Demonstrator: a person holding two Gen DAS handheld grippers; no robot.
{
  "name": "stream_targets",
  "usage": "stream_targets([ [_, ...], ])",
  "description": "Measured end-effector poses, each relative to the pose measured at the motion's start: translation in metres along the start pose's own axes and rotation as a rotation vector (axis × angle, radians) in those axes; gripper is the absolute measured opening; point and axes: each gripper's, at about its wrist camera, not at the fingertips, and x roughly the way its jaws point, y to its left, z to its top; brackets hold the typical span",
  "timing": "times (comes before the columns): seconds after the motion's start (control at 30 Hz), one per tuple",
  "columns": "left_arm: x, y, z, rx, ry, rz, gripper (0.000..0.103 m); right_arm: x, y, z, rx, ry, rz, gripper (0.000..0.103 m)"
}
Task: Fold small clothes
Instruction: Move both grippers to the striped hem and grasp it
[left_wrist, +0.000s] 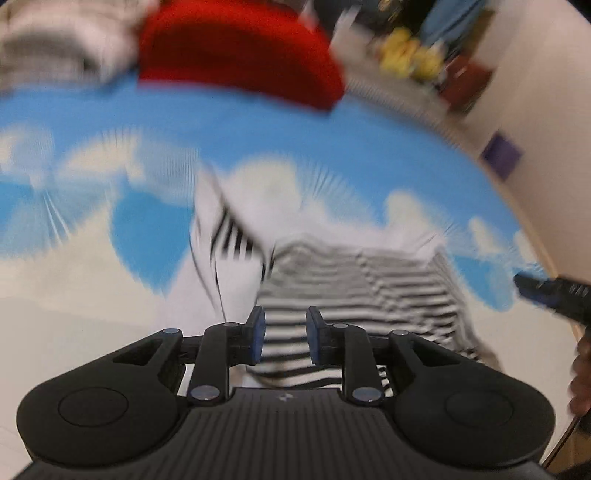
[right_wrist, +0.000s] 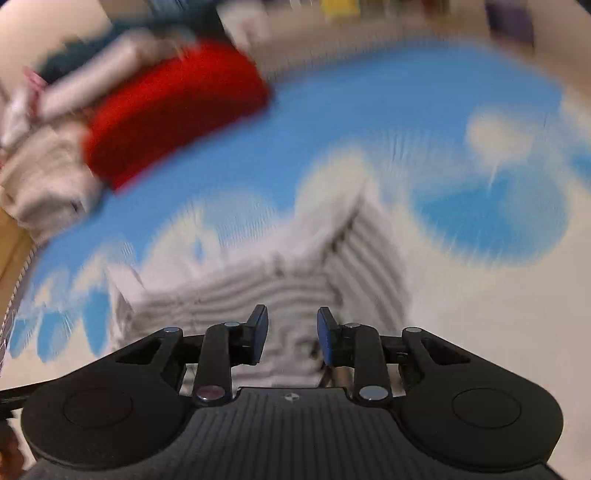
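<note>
Left claw (left_wrist: 285, 334): jaws parted w/ a narrow gap, blue pads bare, nothing pinched; pads not pressing on cloth. Points down at an angle over the striped garment (left_wrist: 354, 295), a black-and-white striped small piece that lies just ahead of and under the fingertips, spreading off to the claw's right. A white flap w/ bolder black stripes sticks up ahead-left of the tips. View is motion-blurred, so fold lines are hard to read.

Right claw (right_wrist: 292, 334): jaws also apart, gap a bit wider than the left's, nothing between the pads. Same striped garment (right_wrist: 280, 291) sits directly ahead and below its tips, looks folded into a rough block w/ one flap running away ahead-right; heavy blur, can't tell more. In the left view the right claw's dark tip (left_wrist: 546, 291) shows at far right, beside the garment's right edge, w/ part of a hand (left_wrist: 581, 373) below it.

Both claws are above a blue-and-white cloud-print sheet (left_wrist: 258, 136) that carries the garment. Far ahead of the left claw: a red cloth (left_wrist: 236, 48), w/ a pale striped pile (left_wrist: 62, 48) to its left. From the right claw the red cloth (right_wrist: 173, 110) is far ahead-left, greyish folded clothes (right_wrist: 48, 177) next to it. Yellow items (left_wrist: 410, 55) far ahead-right of the left claw, too blurred to name.
</note>
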Motion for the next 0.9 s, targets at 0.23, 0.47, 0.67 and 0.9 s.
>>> stream_targets([
  [0.23, -0.135, 0.005, -0.059, 0.037, -0.169, -0.011, 0.032, -0.163, -0.032, -0.027, -0.045, -0.308, 0.039, 0.048],
  [0.47, -0.183, 0.045, -0.156, -0.068, -0.142, 0.035, 0.032, -0.185, -0.071, -0.118, -0.031, -0.223, -0.038, 0.047],
  [0.67, -0.170, 0.061, -0.178, -0.235, -0.013, 0.033, 0.032, -0.175, -0.083, -0.158, 0.030, -0.080, -0.076, 0.046],
  [0.9, -0.138, 0.080, -0.180, -0.330, 0.104, 0.047, 0.054, -0.148, -0.089, -0.168, 0.087, 0.041, -0.092, 0.048],
])
